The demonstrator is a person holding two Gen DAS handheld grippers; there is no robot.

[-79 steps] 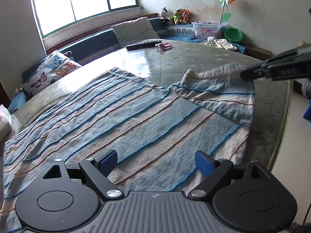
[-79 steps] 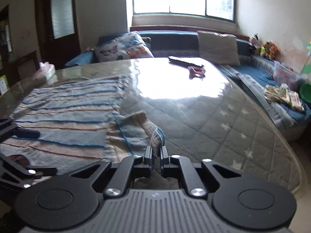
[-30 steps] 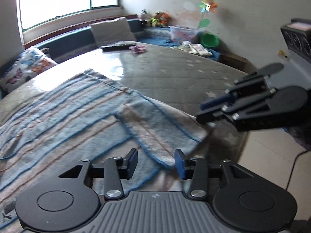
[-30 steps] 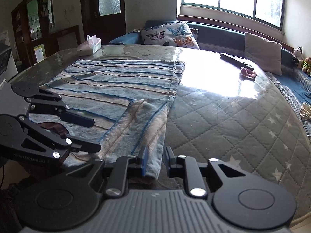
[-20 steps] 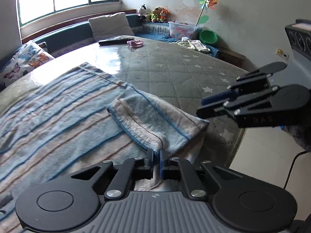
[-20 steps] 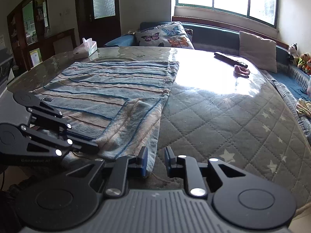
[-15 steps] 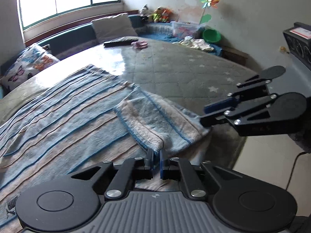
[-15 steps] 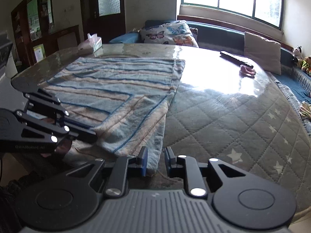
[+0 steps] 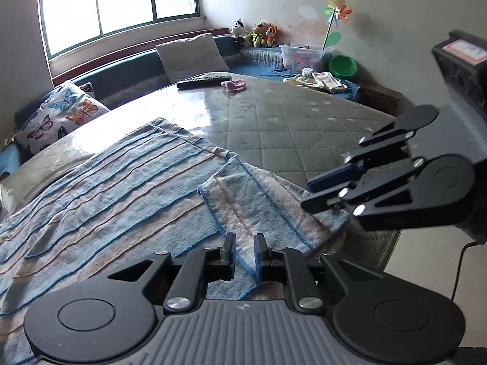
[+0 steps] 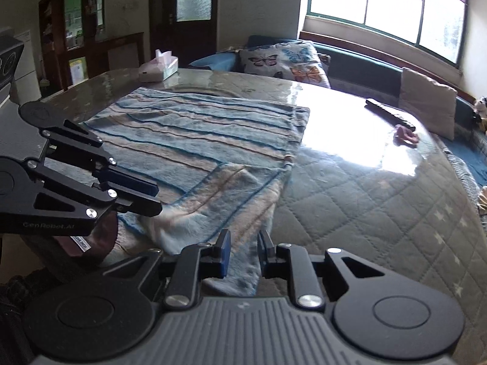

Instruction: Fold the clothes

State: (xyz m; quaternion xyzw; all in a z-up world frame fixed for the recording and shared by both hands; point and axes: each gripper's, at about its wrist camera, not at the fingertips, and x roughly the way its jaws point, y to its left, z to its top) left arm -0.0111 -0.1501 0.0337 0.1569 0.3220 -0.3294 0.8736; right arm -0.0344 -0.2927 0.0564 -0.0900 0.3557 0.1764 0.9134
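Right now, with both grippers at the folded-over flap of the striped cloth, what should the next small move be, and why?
Probably draw both grippers back off the cloth. The left gripper and right gripper both stand slightly open with cloth between the fingers, and the flap already lies folded over the striped cloth, so the fold looks placed.

A blue-and-pink striped towel (image 9: 121, 188) lies on the quilted counter (image 9: 289, 121), its folded corner flap (image 9: 258, 203) between the slightly parted left gripper (image 9: 244, 251) fingers (image 9: 229, 248), the right gripper (image 9: 307, 194) just beside it.
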